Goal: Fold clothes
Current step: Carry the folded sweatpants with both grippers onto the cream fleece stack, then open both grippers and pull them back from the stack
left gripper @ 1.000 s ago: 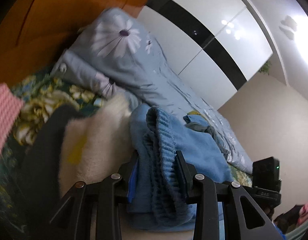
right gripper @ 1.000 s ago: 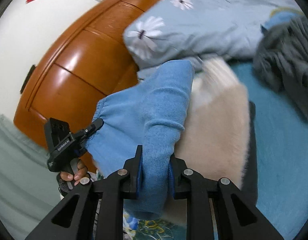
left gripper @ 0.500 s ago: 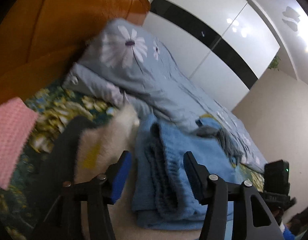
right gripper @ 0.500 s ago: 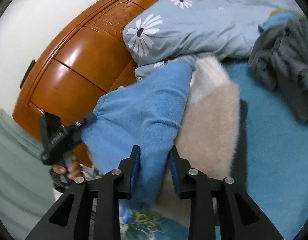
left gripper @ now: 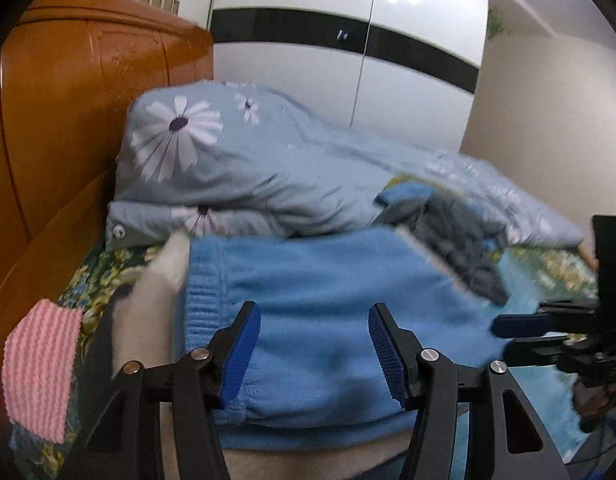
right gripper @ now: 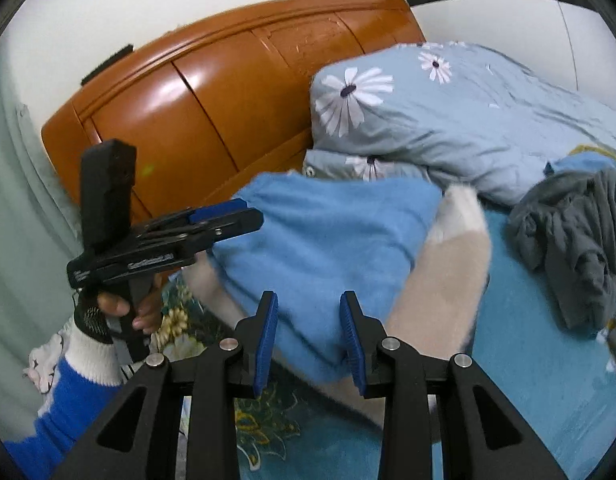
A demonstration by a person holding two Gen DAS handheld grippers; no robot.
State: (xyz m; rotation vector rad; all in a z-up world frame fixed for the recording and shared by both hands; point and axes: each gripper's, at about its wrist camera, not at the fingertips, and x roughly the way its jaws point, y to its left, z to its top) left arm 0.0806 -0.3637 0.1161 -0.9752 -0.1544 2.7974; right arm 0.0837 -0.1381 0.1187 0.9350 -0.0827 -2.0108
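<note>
On the bed, a folded blue fleece garment [left gripper: 327, 300] lies on top of a cream fluffy garment [right gripper: 439, 292], which rests partly on a black piece of clothing [left gripper: 104, 328] and the blue sheet [right gripper: 547, 380]. The left gripper [left gripper: 313, 350] stands with its jaws spread wide on either side of the blue garment's near edge; the blue pads [left gripper: 240, 348] do not press on the cloth, which lies loose between them. The right gripper [right gripper: 309, 340] is narrower but also apart, its pads flanking the corner of the same garment without pinching it. In the right wrist view the left gripper shows side-on, held in a hand [right gripper: 124, 312] with a white and blue sleeve [right gripper: 80, 380]. Behind the stack lies a flowered light-blue quilt [left gripper: 236, 164], against an orange wooden headboard [right gripper: 212, 100]. A crumpled grey garment [right gripper: 579, 240] sits well apart on the sheet, and a pink knitted cloth [left gripper: 38, 368] lies near the bed's edge.
</note>
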